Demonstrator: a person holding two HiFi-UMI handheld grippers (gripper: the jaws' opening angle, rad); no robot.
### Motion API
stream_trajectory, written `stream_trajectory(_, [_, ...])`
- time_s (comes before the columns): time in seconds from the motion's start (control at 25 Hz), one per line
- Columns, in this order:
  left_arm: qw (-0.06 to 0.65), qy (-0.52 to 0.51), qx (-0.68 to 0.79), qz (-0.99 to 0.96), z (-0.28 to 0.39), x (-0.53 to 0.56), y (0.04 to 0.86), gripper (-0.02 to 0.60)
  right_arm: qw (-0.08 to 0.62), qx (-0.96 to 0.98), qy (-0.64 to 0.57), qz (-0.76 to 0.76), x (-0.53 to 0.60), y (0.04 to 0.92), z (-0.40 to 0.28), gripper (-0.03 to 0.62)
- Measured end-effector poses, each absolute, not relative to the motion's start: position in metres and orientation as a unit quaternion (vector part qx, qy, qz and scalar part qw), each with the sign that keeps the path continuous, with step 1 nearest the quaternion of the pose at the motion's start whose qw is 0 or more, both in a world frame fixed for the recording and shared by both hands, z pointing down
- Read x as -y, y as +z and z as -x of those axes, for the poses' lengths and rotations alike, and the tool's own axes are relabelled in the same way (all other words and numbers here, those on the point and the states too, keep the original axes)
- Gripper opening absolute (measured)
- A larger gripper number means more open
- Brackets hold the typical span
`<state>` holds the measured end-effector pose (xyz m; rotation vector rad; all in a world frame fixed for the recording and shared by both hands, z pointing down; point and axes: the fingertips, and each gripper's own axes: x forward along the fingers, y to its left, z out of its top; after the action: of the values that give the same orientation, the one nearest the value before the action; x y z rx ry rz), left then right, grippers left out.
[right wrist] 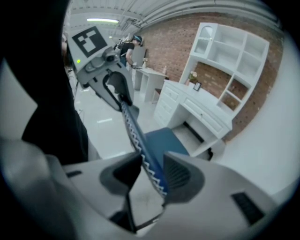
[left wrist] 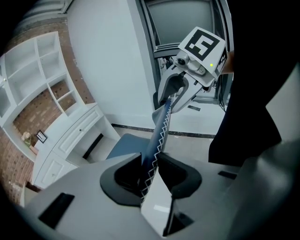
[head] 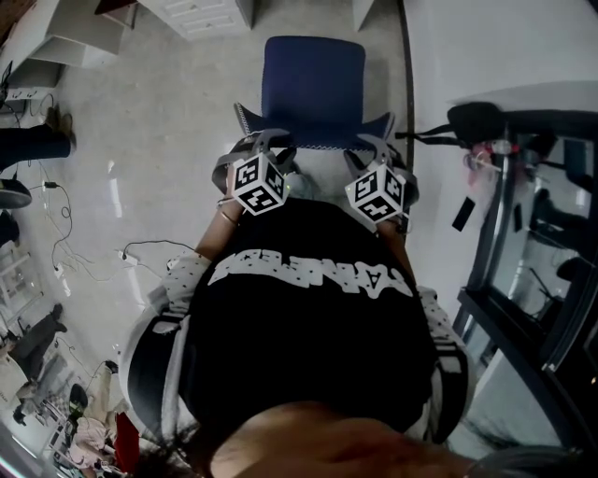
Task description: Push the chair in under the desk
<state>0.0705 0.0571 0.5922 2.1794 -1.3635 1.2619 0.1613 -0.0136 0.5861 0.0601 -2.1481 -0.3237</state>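
Observation:
A chair with a blue seat (head: 313, 79) stands on the pale floor in front of me, its mesh backrest (head: 318, 145) nearest. My left gripper (head: 266, 140) clamps the backrest's top edge near its left end. My right gripper (head: 374, 145) clamps it near the right end. In the left gripper view the blue zigzag-stitched backrest edge (left wrist: 159, 131) runs between the jaws of my left gripper (left wrist: 150, 171) up to the right gripper (left wrist: 176, 91). In the right gripper view the backrest edge (right wrist: 136, 136) is pinched by my right gripper (right wrist: 152, 171). The white desk (right wrist: 206, 117) stands beyond the seat.
White desk units (head: 201, 14) line the far side of the floor. A black metal frame with monitors (head: 523, 233) stands close on the right. Cables (head: 65, 215) trail over the floor at left. White shelves (right wrist: 234, 61) sit above the desk against a brick wall.

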Motion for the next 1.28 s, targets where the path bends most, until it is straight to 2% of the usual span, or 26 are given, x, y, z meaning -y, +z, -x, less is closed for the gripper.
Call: stream_trajectory(1.28, [0.110,0.445,0.481,-0.747,-0.043,-0.003,0.594,0.133,0.490,0.854,-0.167,-0.052,0.066,0.593,-0.131,0.161])
